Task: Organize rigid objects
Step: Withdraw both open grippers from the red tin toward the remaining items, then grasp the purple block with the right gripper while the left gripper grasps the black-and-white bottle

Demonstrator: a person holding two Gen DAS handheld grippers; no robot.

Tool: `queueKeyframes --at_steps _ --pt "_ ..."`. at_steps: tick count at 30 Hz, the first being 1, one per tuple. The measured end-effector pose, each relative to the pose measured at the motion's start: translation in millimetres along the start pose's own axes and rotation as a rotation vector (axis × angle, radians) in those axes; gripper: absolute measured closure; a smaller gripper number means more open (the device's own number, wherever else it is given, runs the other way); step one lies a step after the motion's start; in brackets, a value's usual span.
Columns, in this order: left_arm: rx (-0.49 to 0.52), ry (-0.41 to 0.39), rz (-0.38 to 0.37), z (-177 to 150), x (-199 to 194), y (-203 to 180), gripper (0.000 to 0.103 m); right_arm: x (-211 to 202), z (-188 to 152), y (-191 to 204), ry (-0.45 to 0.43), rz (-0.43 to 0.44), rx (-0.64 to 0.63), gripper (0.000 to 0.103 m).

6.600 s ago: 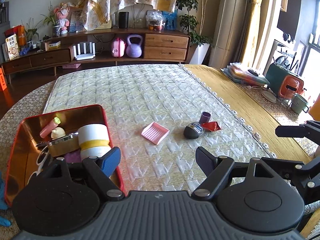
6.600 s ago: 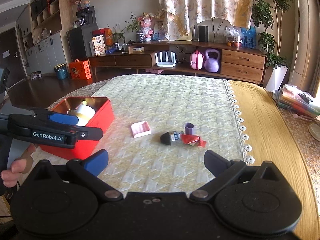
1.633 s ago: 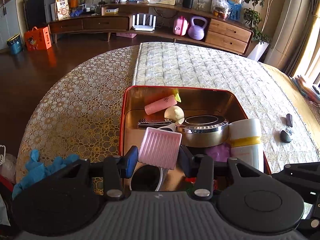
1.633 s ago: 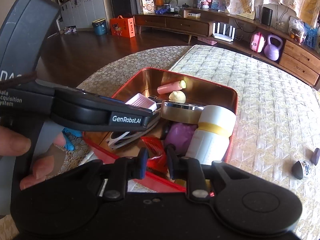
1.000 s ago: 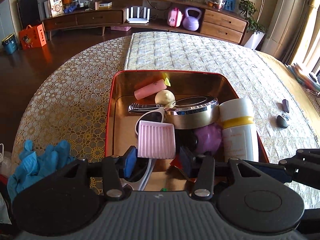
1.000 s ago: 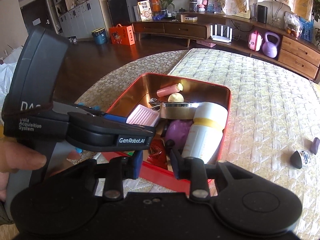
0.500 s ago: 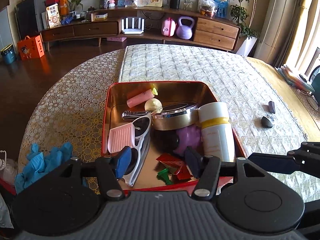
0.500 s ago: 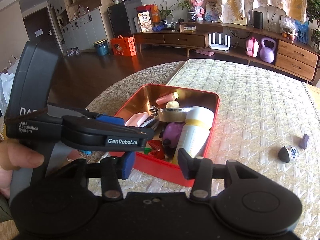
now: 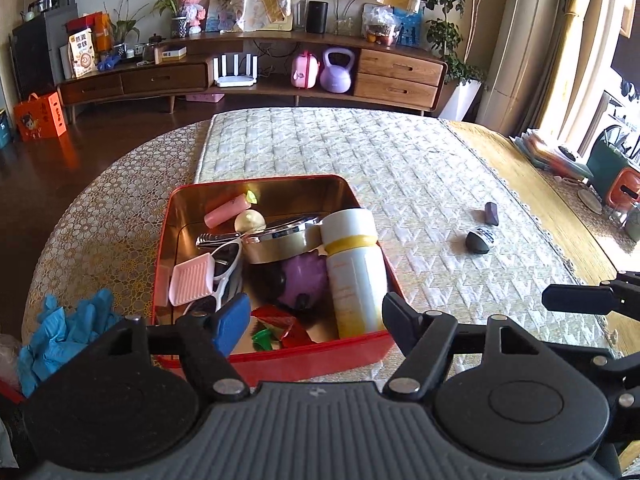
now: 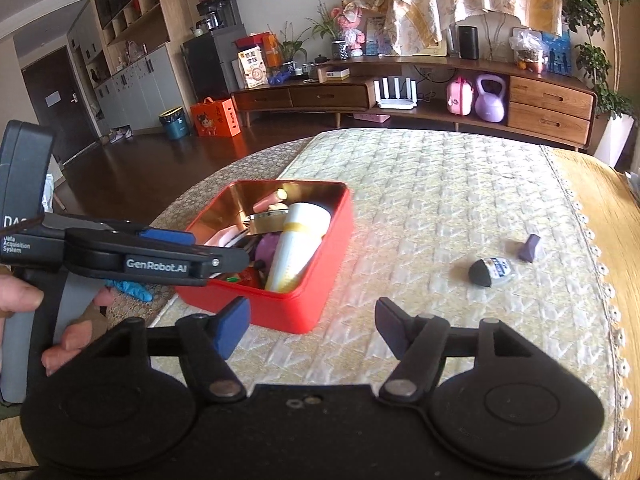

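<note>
Red tin (image 9: 280, 350) sits on the quilted desk (image 9: 400, 168), crowded with a pink ridged tray (image 9: 191, 279) propped at its left wall, white sunglasses (image 9: 226, 258), a metal-rimmed round case (image 9: 276, 240), a white bottle with a yellow band (image 9: 354, 268), a purple ball (image 9: 304, 280) and red wrappers (image 9: 286, 330). The left tool (image 9: 314, 318) hangs spread wide over the tin's near rim, gripping nothing. The right tool (image 10: 312, 326) is likewise released, empty, above the desk near the tin. 2 pieces lie well right of the tin: a dark rounded object (image 10: 490, 271) and a small purple block (image 10: 530, 249). The ball is half hidden under the case, and the dark object's label is unreadable.
</note>
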State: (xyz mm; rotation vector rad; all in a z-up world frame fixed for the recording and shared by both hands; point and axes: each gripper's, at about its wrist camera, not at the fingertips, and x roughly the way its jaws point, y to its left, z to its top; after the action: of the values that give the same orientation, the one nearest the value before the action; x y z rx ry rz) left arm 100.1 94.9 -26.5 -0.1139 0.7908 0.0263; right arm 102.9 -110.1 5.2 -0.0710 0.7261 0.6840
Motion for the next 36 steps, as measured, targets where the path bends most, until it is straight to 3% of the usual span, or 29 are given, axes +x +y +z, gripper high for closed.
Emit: queueKeyframes --at_steps 10,13,16,36 --pt "0.023 -0.006 -0.069 0.0 6.9 -41.2 0.03 -23.5 -15.6 -59.3 -0.039 -0.09 0.107 0.012" --pt "0.038 -0.035 -0.069 -0.3 10.5 -55.7 0.03 -27.2 -17.1 -75.9 -0.054 -0.123 0.116 0.0" --pt "0.053 -0.069 -0.071 1.3 14.7 -71.8 0.02 -27.6 -18.1 -89.7 -0.057 -0.133 0.125 0.0" --pt "0.211 0.001 -0.133 34.4 108.1 -167.7 0.02 19.7 10.0 -206.0 0.011 -0.241 0.239 0.0"
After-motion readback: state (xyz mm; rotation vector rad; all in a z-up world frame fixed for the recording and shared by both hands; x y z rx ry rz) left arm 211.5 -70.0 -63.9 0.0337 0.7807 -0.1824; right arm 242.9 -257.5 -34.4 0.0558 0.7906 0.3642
